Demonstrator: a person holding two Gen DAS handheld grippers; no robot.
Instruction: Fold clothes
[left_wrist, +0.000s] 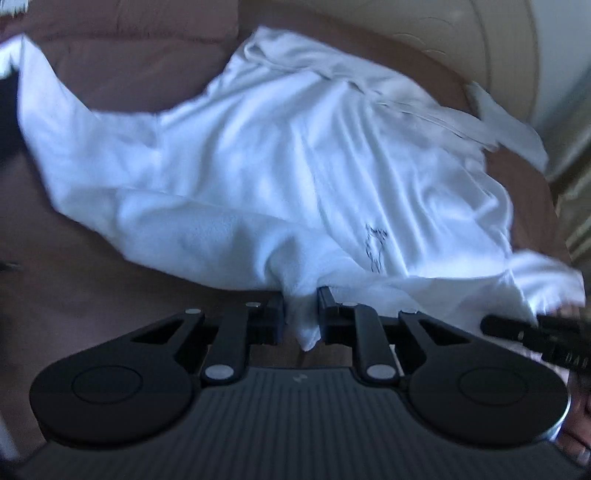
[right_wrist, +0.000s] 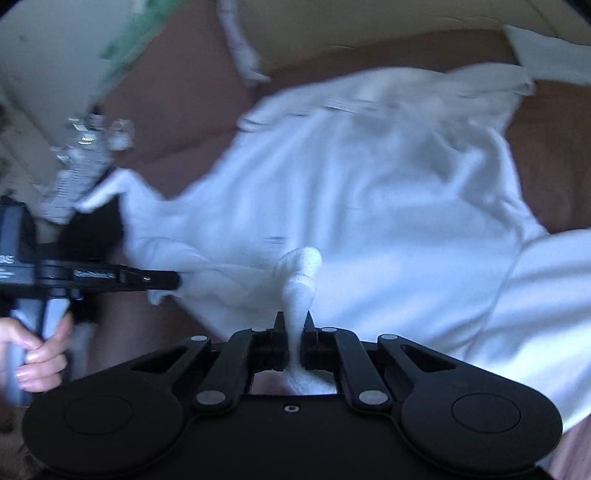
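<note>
Two grippers are pinching the near hem of one white garment (left_wrist: 295, 155), which is lying spread and rumpled over a brownish-pink bed cover (left_wrist: 122, 74). L gripper (left_wrist: 301, 306) has its jaws pressed on a bunched tuck of fabric at 6 o'clock in the left wrist view; R gripper (right_wrist: 293, 328) has its jaws squeezed on a thin twisted fold, also at 6 in its own view. In the right wrist view the L gripper is poking in from 9 o'clock, w/ a hand (right_wrist: 37, 350) on its handle. Garment is running from 6 up toward 12-1, where a beige headboard (left_wrist: 461, 44) is showing. Progress, judging only: no neat fold is showing yet; cloth is wrinkled, edges uneven. Both frames are blurring, so prob mid-move, but direction can't be told.
</note>
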